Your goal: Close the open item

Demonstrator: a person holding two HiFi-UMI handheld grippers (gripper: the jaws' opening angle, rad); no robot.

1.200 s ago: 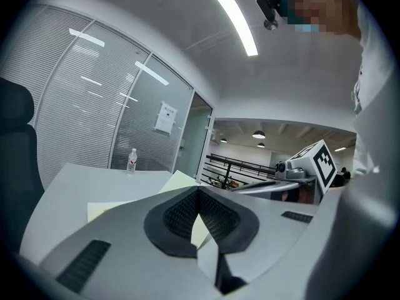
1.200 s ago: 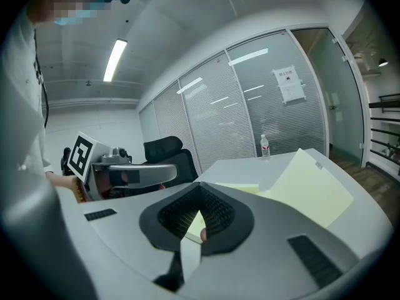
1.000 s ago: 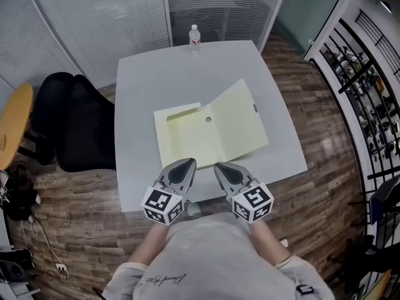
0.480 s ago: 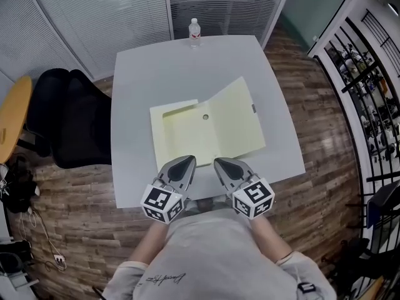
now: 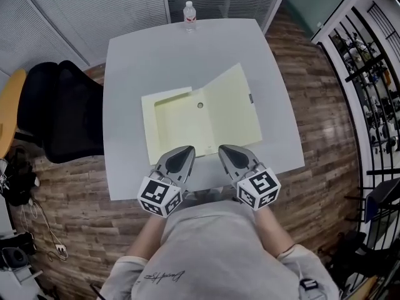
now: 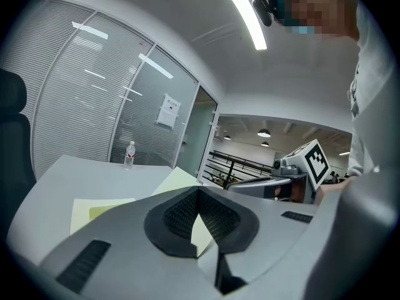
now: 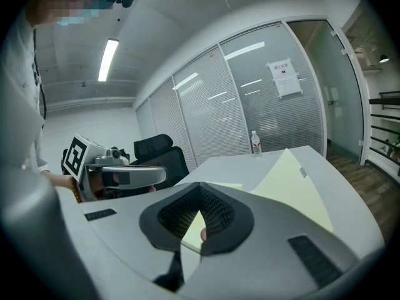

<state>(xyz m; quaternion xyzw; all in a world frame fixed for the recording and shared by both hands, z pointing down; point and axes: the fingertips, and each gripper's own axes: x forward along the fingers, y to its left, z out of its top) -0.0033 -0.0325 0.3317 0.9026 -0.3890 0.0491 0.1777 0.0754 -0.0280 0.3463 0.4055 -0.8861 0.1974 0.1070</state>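
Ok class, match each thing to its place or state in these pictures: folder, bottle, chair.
Things:
1 folder
2 bottle
3 chair

Places or states:
A upright at the far edge of the table
B on the floor beside the table, at the head view's left
C lying open on the table

Pairs: 1-C, 2-A, 3-B

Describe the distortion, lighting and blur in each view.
Head view: the table has bowed edges; light is even. Left gripper view: dark rounded corners, and a bright ceiling lamp glares overhead. Right gripper view: the same dark corners; the folder looks sharp.
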